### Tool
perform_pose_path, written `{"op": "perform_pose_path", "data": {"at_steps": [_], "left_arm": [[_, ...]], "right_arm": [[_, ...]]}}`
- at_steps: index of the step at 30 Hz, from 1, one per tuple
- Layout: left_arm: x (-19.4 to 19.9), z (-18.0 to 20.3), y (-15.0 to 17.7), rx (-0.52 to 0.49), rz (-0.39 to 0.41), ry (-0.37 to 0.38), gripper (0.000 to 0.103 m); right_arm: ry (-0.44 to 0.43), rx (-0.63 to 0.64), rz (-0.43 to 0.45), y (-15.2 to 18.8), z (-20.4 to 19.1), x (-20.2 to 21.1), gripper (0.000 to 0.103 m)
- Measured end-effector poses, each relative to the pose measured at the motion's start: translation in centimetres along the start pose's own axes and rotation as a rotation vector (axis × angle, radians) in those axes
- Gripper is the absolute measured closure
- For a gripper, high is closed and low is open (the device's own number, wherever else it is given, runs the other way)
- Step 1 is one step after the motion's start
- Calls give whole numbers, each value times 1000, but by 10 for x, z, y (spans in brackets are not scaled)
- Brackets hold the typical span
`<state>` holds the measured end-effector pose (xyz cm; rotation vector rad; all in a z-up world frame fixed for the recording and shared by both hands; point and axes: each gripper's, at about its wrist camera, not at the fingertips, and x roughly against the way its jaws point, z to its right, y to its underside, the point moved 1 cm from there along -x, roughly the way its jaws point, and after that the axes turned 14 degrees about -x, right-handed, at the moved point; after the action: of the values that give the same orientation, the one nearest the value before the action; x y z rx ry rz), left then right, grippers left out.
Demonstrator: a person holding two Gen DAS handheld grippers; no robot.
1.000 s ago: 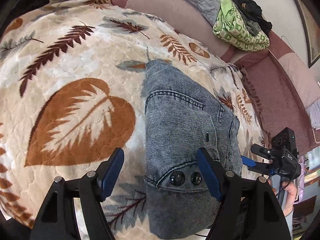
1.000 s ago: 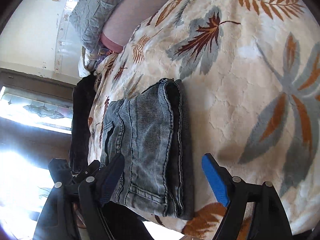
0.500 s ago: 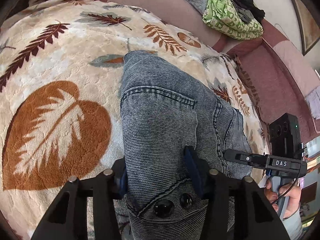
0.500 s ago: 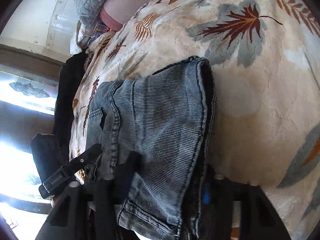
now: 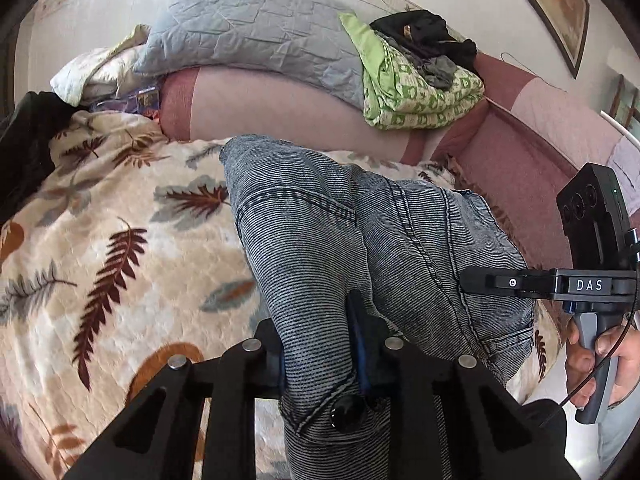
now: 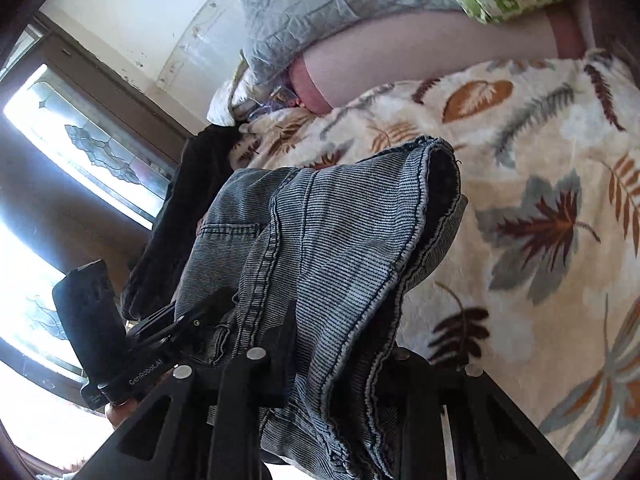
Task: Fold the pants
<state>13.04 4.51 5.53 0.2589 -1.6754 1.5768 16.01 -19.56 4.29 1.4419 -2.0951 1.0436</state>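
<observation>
Left wrist view: folded denim pants (image 5: 340, 248) pinched in closed left claw (image 5: 318, 344), bunched over leaf-print blanket (image 5: 112, 240); right claw (image 6: 340, 364) likewise clamped on pants' other edge

The pants (image 5: 320, 248) are blue-grey ribbed denim, matt, with raised stitched seams. The blanket (image 5: 120, 240) beneath looks plush and fleecy, leaf-printed. The left gripper (image 5: 320, 352) is matt black plastic with shiny metal pins; a quilted grey pillow (image 5: 256, 36) looks smooth.
</observation>
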Motion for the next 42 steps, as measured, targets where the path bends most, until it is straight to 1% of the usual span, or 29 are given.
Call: {"op": "perform_pose_path", "data": {"at_steps": [3,6,11,17,18,19,20,21,22,23,24,25,26,27,29,30,32,33,35,36,37,38,40,41,42], "left_arm": [[-8,-14,-19,-1,16,-18,77],[-26,-21,-23,-2,12,-30,77],[-61,-31,-9,22,-26,-35,77],[-103,-37,15,36,-102,-36,75],[-111,-37,19,36,-131,-42,74],[-119,-38,23,38,-168,-60,67],[-123,-39,27,41,-190,-90,63],[-122,-41,29,53,-183,-105,56],[-117,-43,29,68,-173,-102,47],[-111,-45,28,80,-173,-107,42],[-103,-46,27,85,-164,-122,37],[-91,-45,26,78,-142,-144,37],[-80,-43,24,68,-124,-178,36],[-70,-41,24,62,-105,-212,33],[-49,-34,26,55,-47,-240,27],[-44,-29,28,48,-32,-253,25],[-46,-19,33,14,-48,-272,23],[-53,-14,37,-6,-75,-278,23],[-74,-7,50,-38,-171,-289,23],[-82,-5,57,-44,-200,-295,23],[-83,-4,60,-37,-182,-305,22],[-79,-4,60,-28,-165,-315,22],[-69,-3,55,-11,-184,-318,22],[-61,-1,51,-11,-182,-323,22],[-51,3,48,-19,-164,-334,22]], "right_arm": [[0,15,9,-23,-12,-6,76],[10,21,10,-37,-13,-19,76],[11,-17,-17,-48,6,-52,76],[40,-69,-52,-46,43,-94,76],[52,-74,-66,-46,47,-102,76],[64,-81,-88,-44,53,-110,73],[88,-90,-107,-42,59,-115,72],[116,-99,-111,-41,63,-118,68],[129,-106,-113,-40,66,-119,59],[137,-108,-113,-40,67,-117,55],[152,-101,-108,-40,66,-112,47],[178,-81,-91,-39,64,-106,40],[208,-60,-63,-38,61,-98,39],[229,-45,-28,-37,57,-88,39],[221,-26,47,-30,49,-69,39],[218,-10,67,-25,45,-65,35],[256,29,97,-11,39,-65,33],[288,48,102,-3,39,-69,33],[355,60,54,11,47,-87,33],[393,62,25,17,52,-96,33],[416,67,12,22,55,-103,34],[416,63,21,23,56,-102,34],[410,40,40,22,51,-89,33],[403,48,60,23,45,-79,33],[401,69,93,26,37,-66,33]]}}
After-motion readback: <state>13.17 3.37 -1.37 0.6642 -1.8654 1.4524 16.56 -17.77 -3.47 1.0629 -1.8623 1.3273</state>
